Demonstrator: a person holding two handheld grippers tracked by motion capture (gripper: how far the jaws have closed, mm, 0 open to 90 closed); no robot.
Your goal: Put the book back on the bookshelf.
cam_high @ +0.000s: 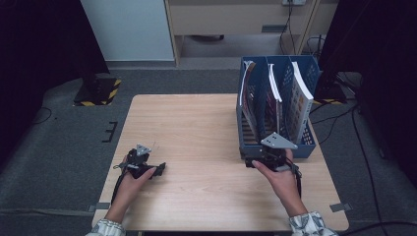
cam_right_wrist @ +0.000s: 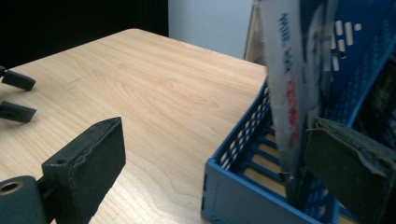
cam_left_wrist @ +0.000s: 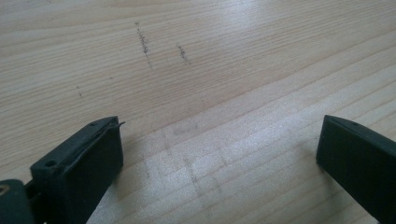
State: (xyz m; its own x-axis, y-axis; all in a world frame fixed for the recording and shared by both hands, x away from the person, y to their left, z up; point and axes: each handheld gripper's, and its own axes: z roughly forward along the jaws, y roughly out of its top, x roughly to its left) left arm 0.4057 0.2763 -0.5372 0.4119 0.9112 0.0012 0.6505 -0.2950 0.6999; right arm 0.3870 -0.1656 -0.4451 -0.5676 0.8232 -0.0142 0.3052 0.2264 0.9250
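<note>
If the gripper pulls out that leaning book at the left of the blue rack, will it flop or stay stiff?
Probably a bit floppy: the book looks thin and already curves as it leans in the blue rack. Its cover looks glossy in the right gripper view, so it might slip between the pads. The right gripper is open at the rack's near end. Likely light, being so slim.

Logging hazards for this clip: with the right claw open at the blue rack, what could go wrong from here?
1. The right claw straddles the front wall of the blue rack; closing may pinch the wall rather than the book.
2. The books lean, so pulling one might drag the rack or tip its neighbours.
</note>
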